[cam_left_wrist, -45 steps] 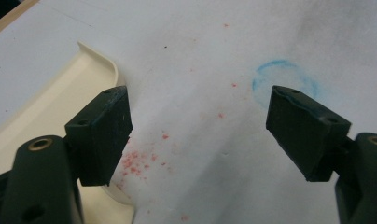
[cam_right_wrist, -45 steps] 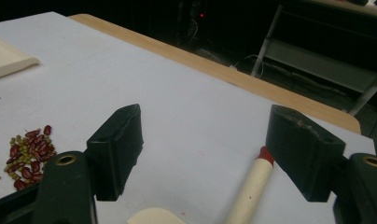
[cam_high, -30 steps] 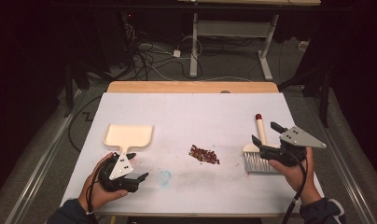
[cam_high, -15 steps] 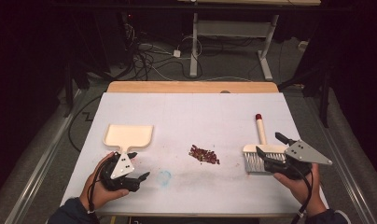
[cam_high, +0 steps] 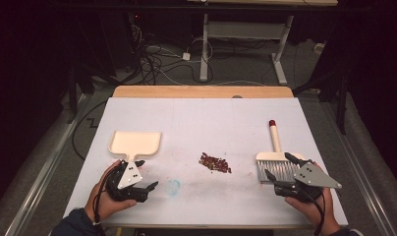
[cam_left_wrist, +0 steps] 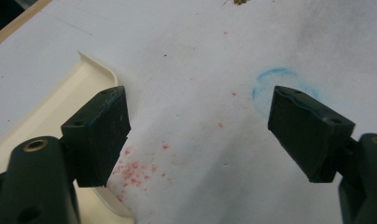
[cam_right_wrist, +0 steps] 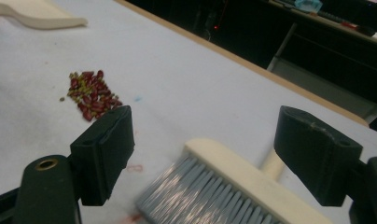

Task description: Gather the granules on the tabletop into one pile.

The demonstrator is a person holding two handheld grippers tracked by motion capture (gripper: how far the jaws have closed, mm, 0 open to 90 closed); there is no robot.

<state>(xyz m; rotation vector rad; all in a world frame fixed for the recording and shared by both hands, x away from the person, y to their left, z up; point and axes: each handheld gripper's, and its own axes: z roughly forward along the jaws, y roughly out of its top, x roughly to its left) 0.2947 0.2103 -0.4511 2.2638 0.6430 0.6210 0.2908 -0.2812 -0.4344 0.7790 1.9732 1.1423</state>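
Near the desk's (cam_high: 201,113) right edge, the right gripper (cam_high: 281,170), jaws spread, approaches the brush (cam_high: 276,162); left gripper (cam_high: 146,174), released, waits beside the dustpan (cam_high: 135,143). Next move: clamp the brush, sweep the central beans (cam_high: 215,162).

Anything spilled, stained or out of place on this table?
Yes. A small pile of red beans lies loose mid-table, between the dustpan and the brush. The white table cover also carries a faint blue ring and red specks.
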